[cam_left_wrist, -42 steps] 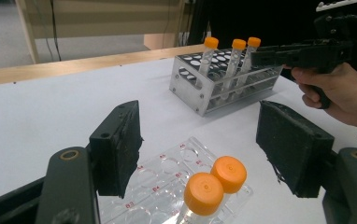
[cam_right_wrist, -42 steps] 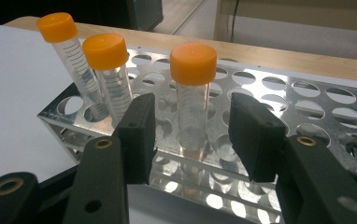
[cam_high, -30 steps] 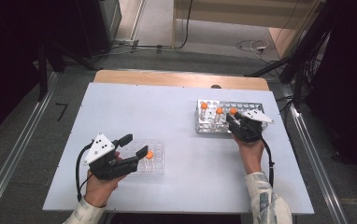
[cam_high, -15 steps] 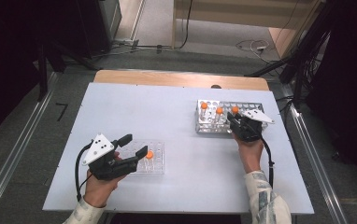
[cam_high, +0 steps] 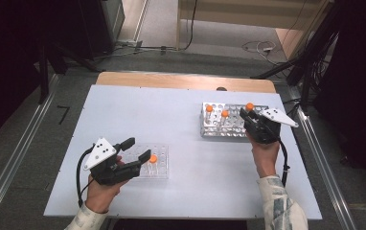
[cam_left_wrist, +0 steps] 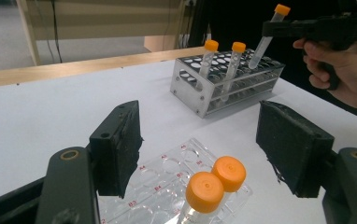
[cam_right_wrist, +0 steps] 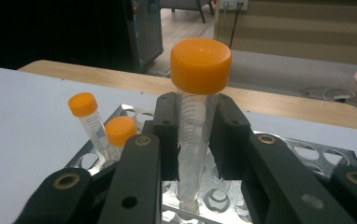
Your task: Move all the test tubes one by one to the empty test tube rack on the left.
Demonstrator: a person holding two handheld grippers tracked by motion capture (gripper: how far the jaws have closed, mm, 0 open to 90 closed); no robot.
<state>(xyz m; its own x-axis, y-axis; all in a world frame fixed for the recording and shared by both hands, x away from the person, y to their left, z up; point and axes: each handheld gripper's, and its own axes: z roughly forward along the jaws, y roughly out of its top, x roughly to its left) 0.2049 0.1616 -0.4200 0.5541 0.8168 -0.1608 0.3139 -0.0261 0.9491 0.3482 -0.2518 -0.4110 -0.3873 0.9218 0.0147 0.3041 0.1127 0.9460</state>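
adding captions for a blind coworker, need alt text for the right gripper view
The right gripper is shut on a clear tube with an orange cap, held upright over a metal rack on a white table. Two more orange-capped tubes stand in the rack behind.

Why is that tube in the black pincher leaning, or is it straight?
Leaning. The tube slants in the right gripper, lifted above the metal rack.

- The right gripper point(cam_right_wrist: 193, 135) clamps an orange-capped tube point(cam_right_wrist: 194, 116) above the metal rack point(cam_right_wrist: 307, 154).
- Two more capped tubes point(cam_right_wrist: 92, 123) stand in the rack's left end.
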